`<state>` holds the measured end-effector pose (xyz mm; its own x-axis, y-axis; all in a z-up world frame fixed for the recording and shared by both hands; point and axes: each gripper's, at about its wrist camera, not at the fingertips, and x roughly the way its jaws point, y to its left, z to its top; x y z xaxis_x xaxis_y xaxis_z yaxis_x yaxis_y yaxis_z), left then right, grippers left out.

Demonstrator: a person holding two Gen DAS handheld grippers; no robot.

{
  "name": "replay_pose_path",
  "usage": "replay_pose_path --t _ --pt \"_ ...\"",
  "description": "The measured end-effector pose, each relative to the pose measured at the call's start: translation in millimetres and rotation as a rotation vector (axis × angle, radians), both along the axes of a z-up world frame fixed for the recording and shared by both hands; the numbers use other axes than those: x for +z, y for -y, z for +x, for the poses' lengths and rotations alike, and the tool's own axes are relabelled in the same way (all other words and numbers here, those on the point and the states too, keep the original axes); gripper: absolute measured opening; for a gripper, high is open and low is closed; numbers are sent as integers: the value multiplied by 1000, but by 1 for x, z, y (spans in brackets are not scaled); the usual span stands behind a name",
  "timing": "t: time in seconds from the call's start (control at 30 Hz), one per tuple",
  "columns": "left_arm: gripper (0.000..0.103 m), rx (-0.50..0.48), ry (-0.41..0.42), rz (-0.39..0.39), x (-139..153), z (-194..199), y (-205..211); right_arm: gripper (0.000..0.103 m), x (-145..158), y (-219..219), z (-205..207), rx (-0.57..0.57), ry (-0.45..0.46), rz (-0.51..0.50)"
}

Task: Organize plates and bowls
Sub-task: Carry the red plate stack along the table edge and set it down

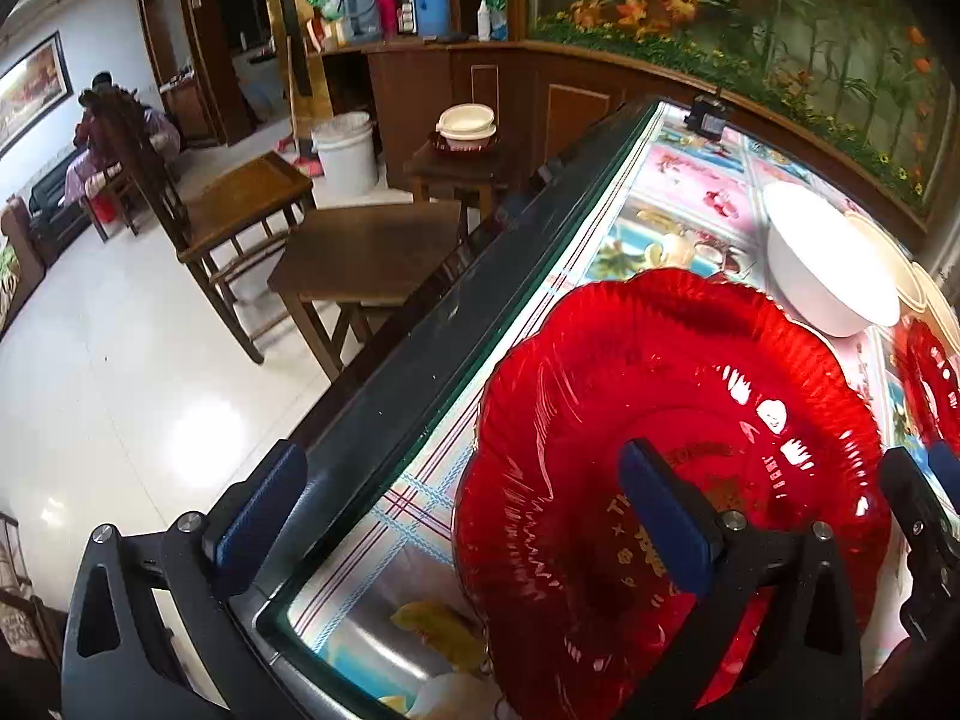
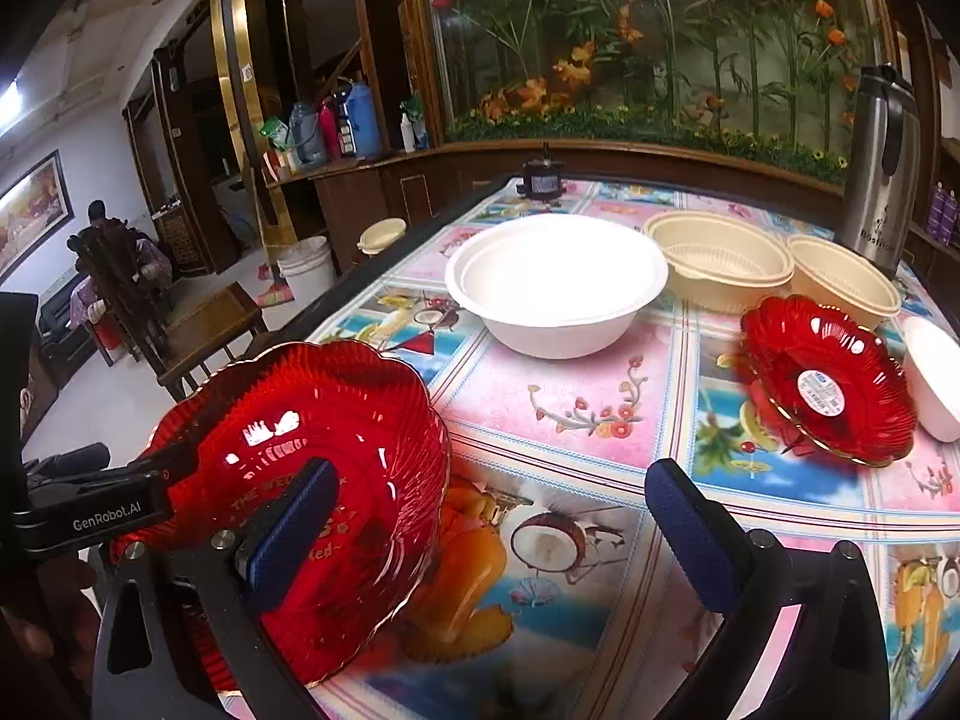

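A red fluted plate [image 1: 660, 420] [image 2: 336, 414] lies at the table's near left corner. My left gripper [image 1: 462, 516] is open, its right finger over the plate and its left finger past the table edge. My right gripper [image 2: 492, 534] is open, its left finger over the same plate. A second red plate [image 2: 828, 378] leans tilted at the right against a small white bowl [image 2: 933, 378]. A large white bowl [image 2: 555, 282] [image 1: 828, 264] stands in the middle. Two beige bowls [image 2: 720, 264] [image 2: 840, 282] stand behind it.
The table has a flowered cloth [image 2: 570, 408] and a dark glass edge [image 1: 420, 348]. A steel flask [image 2: 882, 162] stands at the back right, a small black device [image 2: 543, 180] at the far edge. Wooden chairs and stools [image 1: 360, 252] stand left of the table.
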<state>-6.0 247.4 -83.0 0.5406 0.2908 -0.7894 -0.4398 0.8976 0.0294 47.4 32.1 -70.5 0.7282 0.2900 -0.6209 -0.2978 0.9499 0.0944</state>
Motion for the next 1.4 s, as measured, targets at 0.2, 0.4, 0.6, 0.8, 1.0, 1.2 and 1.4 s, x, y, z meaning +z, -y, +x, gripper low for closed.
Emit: replay_pose_path --t 0.2,0.4,0.6,0.8,1.0,1.2,1.4 --pt "103 -6 -68 -38 -17 12 4 102 -9 -10 13 20 -40 -18" --pt "103 -37 -108 -36 -21 11 14 100 -19 -23 21 53 -84 -57" --pt "103 -77 -101 -6 -21 7 24 57 -36 -28 30 68 -167 -59" --pt "79 -152 -68 -31 -15 5 37 15 -37 -21 28 106 -186 35" --pt "69 -171 -60 -25 -12 1 46 12 -36 -6 23 82 -201 78" --pt "62 -206 -33 -4 4 -15 59 12 -22 7 0 62 -164 91" --pt "62 -192 -54 3 2 -22 50 14 -24 1 -12 76 -231 89"
